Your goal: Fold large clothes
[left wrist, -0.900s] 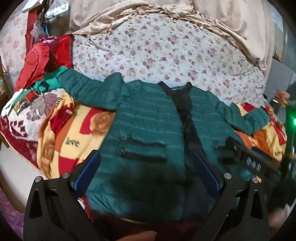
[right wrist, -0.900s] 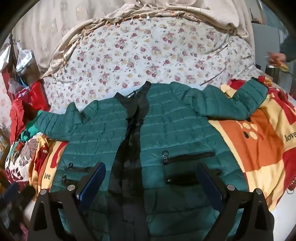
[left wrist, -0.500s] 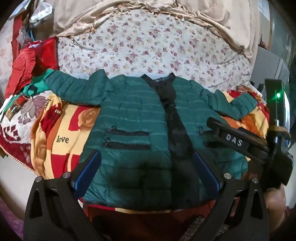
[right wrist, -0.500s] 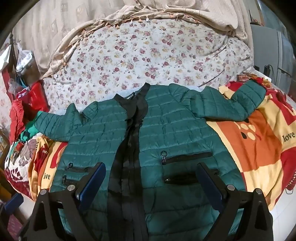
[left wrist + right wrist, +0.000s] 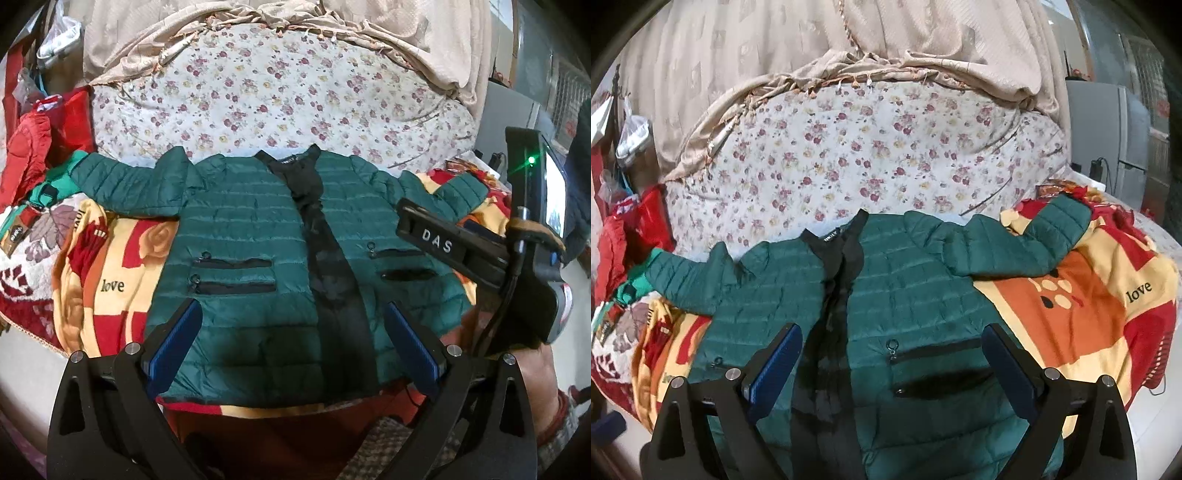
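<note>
- Jacket (image 5: pixel 255 258): my green quilted one lies spread front-up on the patterned blanket (image 5: pixel 110 266), collar toward the flowered sheet (image 5: pixel 280 96) and hem toward me, which is how I want it before any fold starts.
- Both sleeves are stretched out sideways from the jacket: one sleeve (image 5: pixel 125 181) runs toward the red clothes (image 5: pixel 33 140) at the blanket's far side, the other sleeve (image 5: pixel 1034 243) lies across the blanket's orange patch. Laid out like that, each one is free to be swung in over the chest.
- The dark zip strip (image 5: pixel 831 332) runs down the middle of the jacket and gives me a centre line to fold against.
- My left tongs (image 5: pixel 291 332) hang above the hem end of the jacket, blue pads spread wide with nothing between them.
- My right tongs (image 5: pixel 892 354) hover over the pocket (image 5: pixel 934 350) on that side of the jacket, likewise spread wide and empty; I judge neither touches the cloth.
- Seen past the left tongs, the right tool's black body (image 5: pixel 480 258) sits off the jacket's edge, with a hand (image 5: pixel 532 373) below it.
- I take it no fold has been made; a sleeve or side edge looks like the first thing to grab.
</note>
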Action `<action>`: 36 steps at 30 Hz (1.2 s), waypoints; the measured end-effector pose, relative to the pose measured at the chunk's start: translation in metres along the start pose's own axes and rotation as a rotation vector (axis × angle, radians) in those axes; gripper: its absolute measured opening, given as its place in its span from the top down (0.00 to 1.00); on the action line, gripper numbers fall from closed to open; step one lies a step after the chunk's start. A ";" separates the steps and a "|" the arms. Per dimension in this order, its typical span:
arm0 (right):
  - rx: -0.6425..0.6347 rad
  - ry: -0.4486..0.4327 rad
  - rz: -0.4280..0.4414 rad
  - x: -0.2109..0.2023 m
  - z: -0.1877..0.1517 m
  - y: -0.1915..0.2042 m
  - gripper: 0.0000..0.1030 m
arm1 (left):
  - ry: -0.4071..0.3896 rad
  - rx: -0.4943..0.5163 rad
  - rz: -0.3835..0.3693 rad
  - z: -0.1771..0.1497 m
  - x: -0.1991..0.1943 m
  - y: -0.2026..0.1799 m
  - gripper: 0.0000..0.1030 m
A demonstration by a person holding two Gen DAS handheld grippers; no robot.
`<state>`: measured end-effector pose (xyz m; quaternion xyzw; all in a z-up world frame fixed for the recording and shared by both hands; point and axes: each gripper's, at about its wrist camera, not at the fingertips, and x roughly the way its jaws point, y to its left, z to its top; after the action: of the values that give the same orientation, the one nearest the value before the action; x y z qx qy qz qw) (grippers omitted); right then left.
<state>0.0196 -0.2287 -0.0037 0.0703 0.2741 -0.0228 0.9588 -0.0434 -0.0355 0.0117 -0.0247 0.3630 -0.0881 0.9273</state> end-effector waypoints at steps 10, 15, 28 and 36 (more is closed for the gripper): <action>-0.034 -0.050 -0.030 -0.022 0.002 0.013 0.06 | -0.089 0.045 -0.039 -0.008 -0.029 -0.003 0.03; -0.025 -0.052 -0.024 -0.022 0.001 0.011 0.06 | -0.107 0.040 -0.040 -0.006 -0.030 -0.002 0.03; -0.001 -0.056 0.001 -0.018 -0.002 0.002 0.06 | -0.175 -0.026 0.210 0.017 -0.021 0.044 0.03; 0.015 0.014 0.053 -0.006 -0.009 -0.007 0.06 | -0.108 -0.105 0.314 0.020 -0.004 0.076 0.03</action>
<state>0.0088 -0.2341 -0.0089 0.0850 0.2788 0.0010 0.9566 -0.0215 0.0396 0.0211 -0.0207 0.3163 0.0785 0.9452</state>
